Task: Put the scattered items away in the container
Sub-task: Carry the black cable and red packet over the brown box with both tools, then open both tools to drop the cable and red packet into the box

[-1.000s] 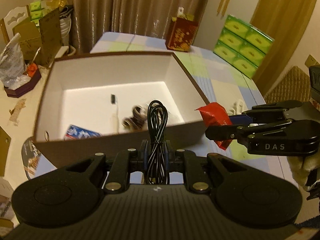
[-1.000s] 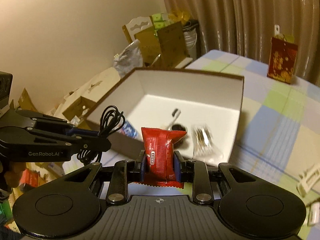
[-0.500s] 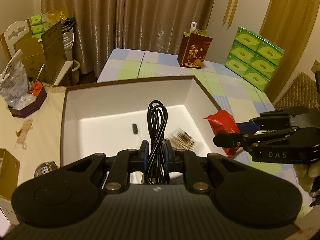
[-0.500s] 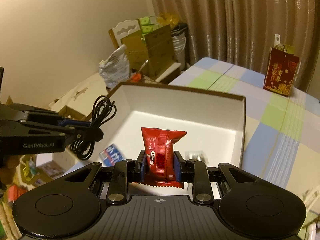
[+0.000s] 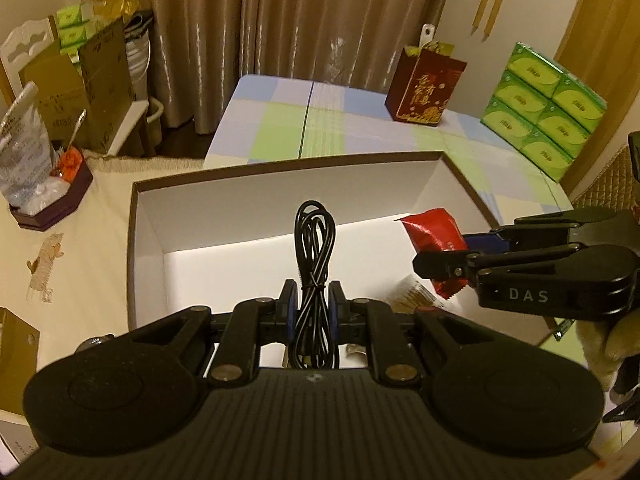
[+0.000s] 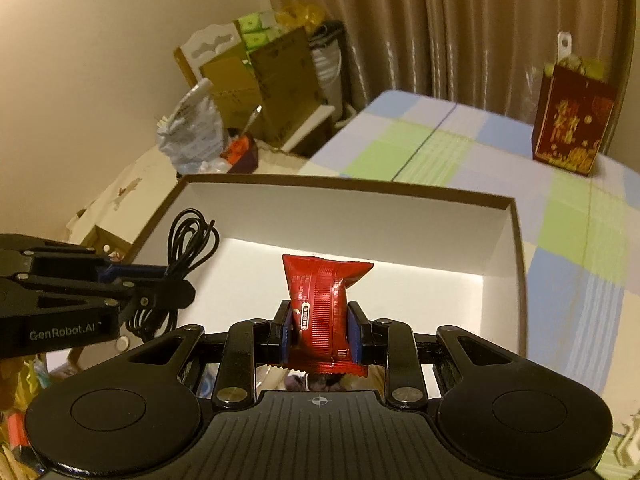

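Note:
A brown box with white inside walls sits open on the table. My left gripper is shut on a coiled black cable, held upright over the box's floor; in the right wrist view the left gripper and the cable show at the box's left side. My right gripper is shut on a red snack packet, also over the box. From the left wrist view the right gripper with the packet hangs over the box's right part. A pack of cotton swabs lies inside.
A red gift bag stands on the checked tablecloth behind the box. Green tissue packs are stacked at the right. Cardboard boxes and a dark tray with a plastic bag crowd the left.
Both grippers have moved forward over the box, each still gripping its item. The box's near wall has dropped out of view and its far wall looks closer.

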Tool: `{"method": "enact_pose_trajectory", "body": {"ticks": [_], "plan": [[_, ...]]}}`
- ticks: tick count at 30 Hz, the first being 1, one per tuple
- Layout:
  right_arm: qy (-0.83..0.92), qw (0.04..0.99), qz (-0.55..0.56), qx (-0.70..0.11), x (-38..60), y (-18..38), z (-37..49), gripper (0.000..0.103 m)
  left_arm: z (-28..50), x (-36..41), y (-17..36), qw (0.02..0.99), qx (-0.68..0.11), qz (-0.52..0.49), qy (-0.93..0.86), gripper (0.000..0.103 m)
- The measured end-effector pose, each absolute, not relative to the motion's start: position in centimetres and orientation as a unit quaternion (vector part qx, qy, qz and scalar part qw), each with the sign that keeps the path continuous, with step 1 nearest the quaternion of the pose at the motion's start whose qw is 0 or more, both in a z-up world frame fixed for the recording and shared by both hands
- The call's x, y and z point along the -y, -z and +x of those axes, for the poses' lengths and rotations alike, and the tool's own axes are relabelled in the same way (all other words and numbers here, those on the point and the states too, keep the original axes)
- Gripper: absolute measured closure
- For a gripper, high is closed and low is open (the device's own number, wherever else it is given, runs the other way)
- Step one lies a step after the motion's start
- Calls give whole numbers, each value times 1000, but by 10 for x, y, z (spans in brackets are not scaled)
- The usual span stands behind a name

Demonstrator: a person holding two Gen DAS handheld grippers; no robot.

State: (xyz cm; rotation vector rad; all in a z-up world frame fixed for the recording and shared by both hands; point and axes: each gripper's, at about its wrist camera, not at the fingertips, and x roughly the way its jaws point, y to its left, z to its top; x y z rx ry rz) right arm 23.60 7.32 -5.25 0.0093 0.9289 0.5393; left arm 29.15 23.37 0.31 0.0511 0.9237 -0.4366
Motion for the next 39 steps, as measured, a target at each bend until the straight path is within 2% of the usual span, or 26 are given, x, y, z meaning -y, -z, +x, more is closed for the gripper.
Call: {"method": "enact_pose_trajectory", "body": {"ticks": [14,26,28,29,30,32,33,35,39], "plan": [[-242,826,-43,-507,-102,105,289,78,349,-226,52,839,-510,7,187,91],[-225,819,-60,-523,-112,122,307,78,369,-224,76,826,-541,7,160,91],[-226,819,-59,-524,-111,123,308,74,372,-222,78,822,-546,6,160,91],[-226,820,-59,-522,-111,122,309,64,373,-222,80,820,-549,6,160,91],[-226,822,-59,-520,-109,121,308,50,374,-222,80,819,-550,4,161,88],[-228,825,-64,-514,-108,118,306,46,374,-222,81,820,-550,7,157,73],[-231,825,-68,-512,-107,116,305,46,374,-222,81,824,-546,15,150,69],[-233,825,-73,-509,-105,114,300,44,372,-222,79,825,-545,24,148,66],[-235,828,-78,-504,-99,109,290,34,368,-222,75,825,-543,24,156,57]]}}
